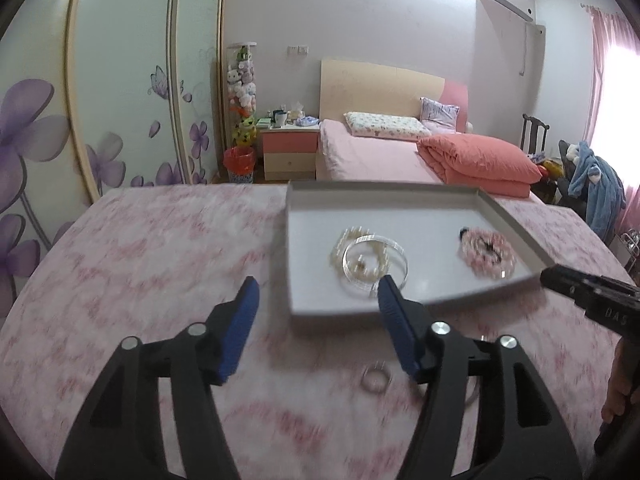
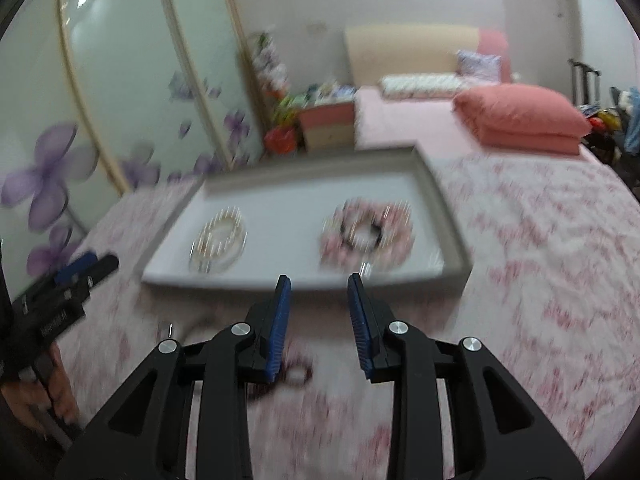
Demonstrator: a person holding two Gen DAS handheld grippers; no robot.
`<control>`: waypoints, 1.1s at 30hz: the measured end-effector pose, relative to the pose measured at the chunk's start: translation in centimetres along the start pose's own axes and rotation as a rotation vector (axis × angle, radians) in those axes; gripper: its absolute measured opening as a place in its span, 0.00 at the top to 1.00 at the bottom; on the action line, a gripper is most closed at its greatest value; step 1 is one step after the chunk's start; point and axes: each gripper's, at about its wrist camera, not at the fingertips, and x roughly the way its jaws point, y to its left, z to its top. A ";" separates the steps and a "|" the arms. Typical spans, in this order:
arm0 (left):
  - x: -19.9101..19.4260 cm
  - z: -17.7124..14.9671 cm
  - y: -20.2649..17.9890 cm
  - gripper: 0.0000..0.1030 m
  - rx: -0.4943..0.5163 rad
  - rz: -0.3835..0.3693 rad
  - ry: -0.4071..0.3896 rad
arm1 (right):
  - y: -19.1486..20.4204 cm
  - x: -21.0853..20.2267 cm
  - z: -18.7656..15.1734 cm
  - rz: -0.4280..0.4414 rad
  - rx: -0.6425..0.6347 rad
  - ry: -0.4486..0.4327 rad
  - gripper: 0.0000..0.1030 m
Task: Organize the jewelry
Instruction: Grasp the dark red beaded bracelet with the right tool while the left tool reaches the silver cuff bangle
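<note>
ring: a thin silvery band lying flat on the pink cloth, outside the tray; blurred, so any stone or setting cannot be made out.
ring from left gripper: below and just behind the fingertips, close inside the right-hand blue pad, nearer the wrist than the tray is.
ring axis: a round hoop lying flat, hole facing up; no long axis and no pointing end that I can tell.
second loose piece: a dark, smeared loop on the cloth under the right gripper, between its pads and slightly behind the tips; too blurred to name.
nearer hand: judged, the left one for the ring, the right one for the dark loop.
left gripper state: jaws spread wide, nothing between them.
right gripper state: jaws parted moderately, nothing held.
tray from the grippers: straight ahead of both, its near edge just past the fingertips.
tray contents: pearl bracelet with a clear bangle overlapping it, ahead of the left gripper; pink bead bracelet ahead of the right.
next move, judged: a descent and slight pull-back over the ring, with a pinch across the hoop.
</note>
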 end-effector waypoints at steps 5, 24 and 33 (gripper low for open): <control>-0.9 -1.3 1.3 0.34 -0.008 0.014 0.026 | 1.3 0.5 -2.4 0.025 -0.088 0.093 0.50; -1.3 -2.0 2.3 0.33 -0.019 0.034 0.057 | 4.2 2.7 -3.9 0.002 -0.262 0.175 0.78; -1.5 -2.4 -0.1 0.25 0.038 -0.032 0.067 | 1.8 1.8 -4.0 -0.072 -0.180 0.159 0.82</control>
